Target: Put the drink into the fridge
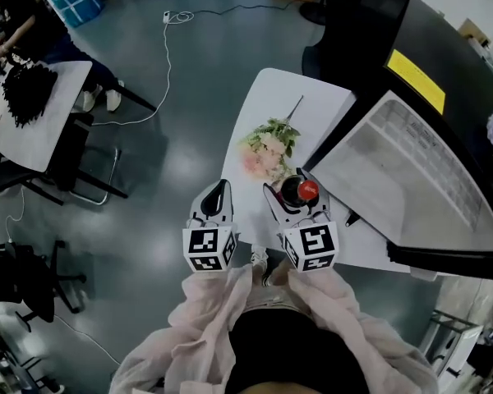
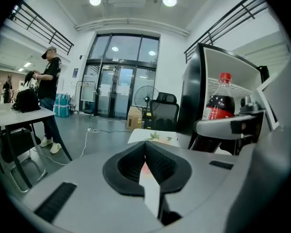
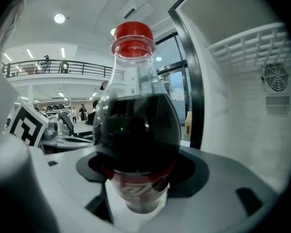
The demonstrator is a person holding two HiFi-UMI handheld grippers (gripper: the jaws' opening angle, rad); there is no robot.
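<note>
The drink is a cola bottle (image 1: pixel 299 191) with a red cap and dark liquid, upright between the jaws of my right gripper (image 1: pixel 294 194), which is shut on its lower body. In the right gripper view the bottle (image 3: pixel 136 125) fills the middle, and the white fridge interior (image 3: pixel 252 91) rises just to its right. The black fridge (image 1: pixel 411 171) stands open at the right of the head view, its white inner wall facing up. My left gripper (image 1: pixel 219 194) hovers to the left of the bottle, shut and holding nothing. In the left gripper view its pads (image 2: pixel 146 147) meet.
A white table (image 1: pixel 312 105) in front of me bears a bunch of pink flowers (image 1: pixel 265 148). At the far left a person (image 1: pixel 25 15) stands by another white table (image 1: pixel 41 117) with chairs. A white cable (image 1: pixel 166 64) trails over the grey floor.
</note>
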